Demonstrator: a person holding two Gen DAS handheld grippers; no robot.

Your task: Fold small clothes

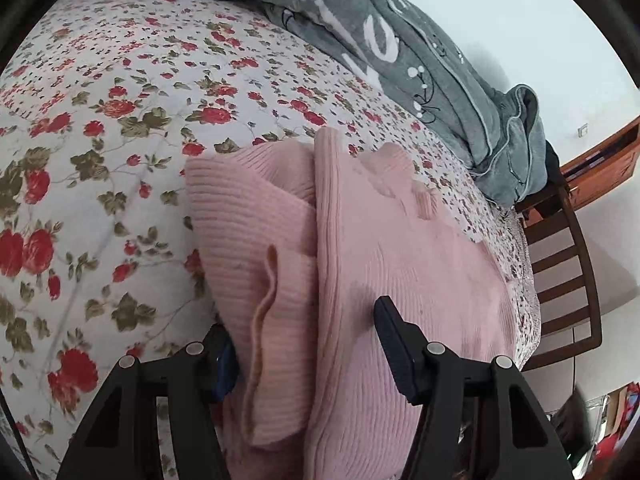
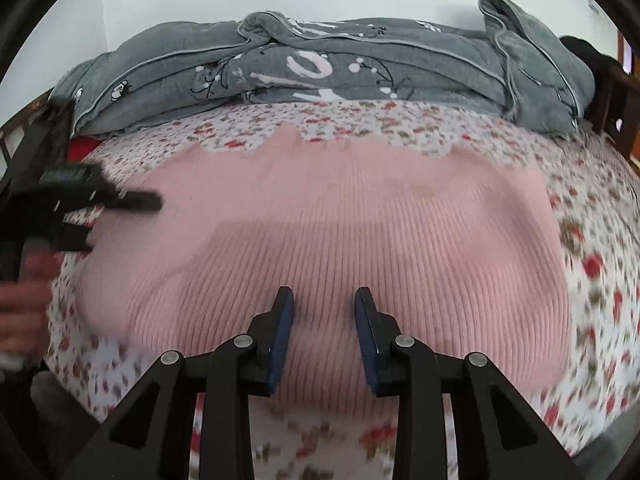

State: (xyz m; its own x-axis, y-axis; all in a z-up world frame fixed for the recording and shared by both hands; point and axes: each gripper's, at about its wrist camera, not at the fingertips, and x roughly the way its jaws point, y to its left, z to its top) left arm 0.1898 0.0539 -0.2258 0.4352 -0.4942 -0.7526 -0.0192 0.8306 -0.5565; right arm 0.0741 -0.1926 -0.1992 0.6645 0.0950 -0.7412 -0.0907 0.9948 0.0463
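A pink ribbed knit garment (image 1: 360, 264) lies on the floral bedspread (image 1: 100, 128), with a folded layer lying over its left part. My left gripper (image 1: 306, 338) is open, its fingers straddling the pink fabric near the fold; the left finger is partly hidden behind the cloth. In the right wrist view the same pink garment (image 2: 340, 216) spreads wide across the bed. My right gripper (image 2: 324, 300) is open and empty just above its near edge. The left gripper (image 2: 120, 200) shows at the garment's left edge.
A crumpled grey duvet (image 2: 320, 68) lies along the far side of the bed, also in the left wrist view (image 1: 420, 48). A dark wooden chair (image 1: 560, 272) stands past the bed's end, and a wooden cabinet (image 1: 604, 168) beyond it. White wall behind.
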